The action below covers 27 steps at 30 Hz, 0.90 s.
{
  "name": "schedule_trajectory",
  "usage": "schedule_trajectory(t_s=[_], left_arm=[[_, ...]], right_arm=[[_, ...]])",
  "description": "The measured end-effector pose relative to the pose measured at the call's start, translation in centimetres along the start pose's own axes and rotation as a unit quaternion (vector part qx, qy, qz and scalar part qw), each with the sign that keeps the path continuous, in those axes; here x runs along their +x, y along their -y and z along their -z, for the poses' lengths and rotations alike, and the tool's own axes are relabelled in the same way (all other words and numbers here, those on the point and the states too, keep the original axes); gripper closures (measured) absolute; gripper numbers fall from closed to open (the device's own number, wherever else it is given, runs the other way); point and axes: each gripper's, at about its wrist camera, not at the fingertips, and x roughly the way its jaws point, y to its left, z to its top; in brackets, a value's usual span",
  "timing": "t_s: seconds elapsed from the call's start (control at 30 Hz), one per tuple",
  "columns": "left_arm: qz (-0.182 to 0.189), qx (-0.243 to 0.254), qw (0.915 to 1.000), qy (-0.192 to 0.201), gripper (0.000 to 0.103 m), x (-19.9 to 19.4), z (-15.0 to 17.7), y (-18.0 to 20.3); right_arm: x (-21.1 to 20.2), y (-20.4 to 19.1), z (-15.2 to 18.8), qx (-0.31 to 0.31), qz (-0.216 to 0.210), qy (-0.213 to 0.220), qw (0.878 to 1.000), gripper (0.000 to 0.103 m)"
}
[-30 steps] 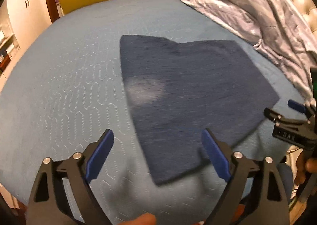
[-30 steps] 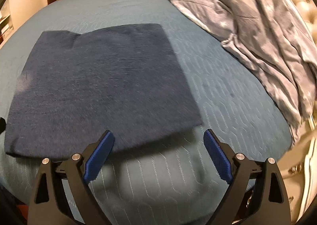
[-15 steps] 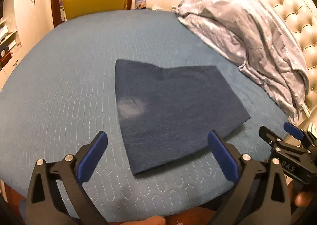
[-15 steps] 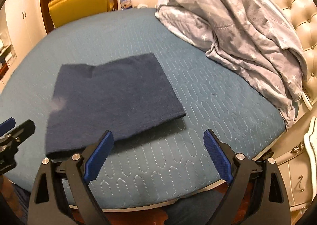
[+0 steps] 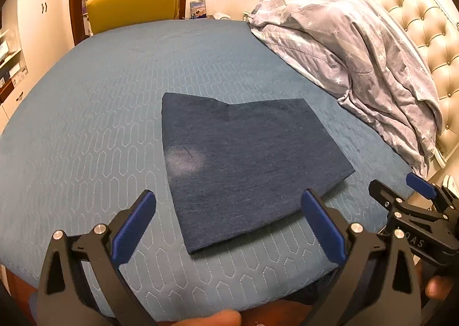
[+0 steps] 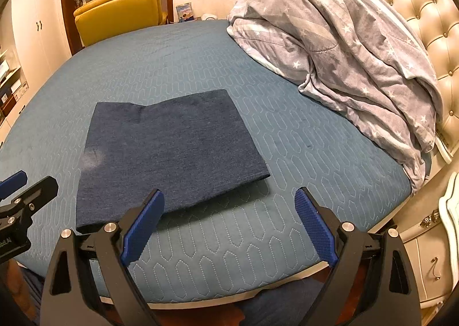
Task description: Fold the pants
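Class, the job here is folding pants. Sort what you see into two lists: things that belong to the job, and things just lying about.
Belongs to the job:
- pants, folded flat on the bed
- left gripper, open
- right gripper, open

Just lying about:
- quilt
- yellow chair
- headboard
- nightstand

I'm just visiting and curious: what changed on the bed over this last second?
Both grippers pulled up and back from the folded pants, so more of the bed shows around them. The left gripper and right gripper hang open, holding nothing. The pants stayed flat in the same folded shape, and the rumpled quilt by the headboard did not move.
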Motion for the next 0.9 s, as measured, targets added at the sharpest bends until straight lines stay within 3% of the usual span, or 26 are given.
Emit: schedule_trajectory(t_s=[0.9], left_arm=[[-0.006, 0.007, 1.0000, 0.000, 0.002, 0.42, 0.04, 0.59]], right_arm=[[0.29, 0.46, 0.38, 0.002, -0.002, -0.001, 1.000, 0.014]])
